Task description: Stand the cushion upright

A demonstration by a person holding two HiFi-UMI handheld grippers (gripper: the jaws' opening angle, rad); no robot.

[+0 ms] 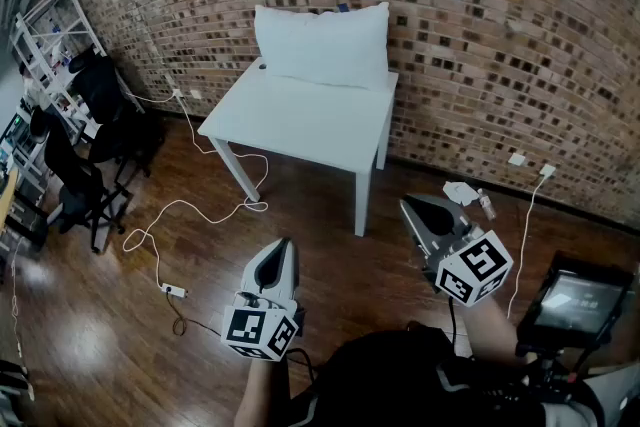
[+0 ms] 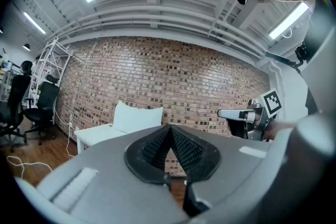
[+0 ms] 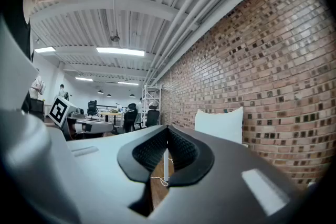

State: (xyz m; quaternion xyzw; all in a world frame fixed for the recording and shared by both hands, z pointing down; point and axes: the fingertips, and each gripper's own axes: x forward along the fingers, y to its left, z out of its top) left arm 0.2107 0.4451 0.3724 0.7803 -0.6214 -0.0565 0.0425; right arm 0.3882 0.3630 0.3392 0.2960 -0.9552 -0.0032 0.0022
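Note:
A white cushion (image 1: 323, 45) stands upright on the far edge of a white table (image 1: 300, 121), leaning against the brick wall. It also shows as a white cushion (image 2: 137, 116) in the left gripper view and a white cushion (image 3: 220, 125) in the right gripper view. Both grippers are held level, well short of the table, over the wooden floor. My left gripper (image 1: 283, 249) is shut with nothing in it. My right gripper (image 1: 408, 206) is shut and empty too. In the left gripper view the right gripper (image 2: 223, 113) appears at the right.
White cables (image 1: 175, 215) and a power strip (image 1: 173, 291) lie on the floor left of the table. Black office chairs (image 1: 85, 180) and a white shelf rack (image 1: 45, 35) stand at the far left. Wall plugs (image 1: 530, 165) and a dark device (image 1: 575, 300) are at the right.

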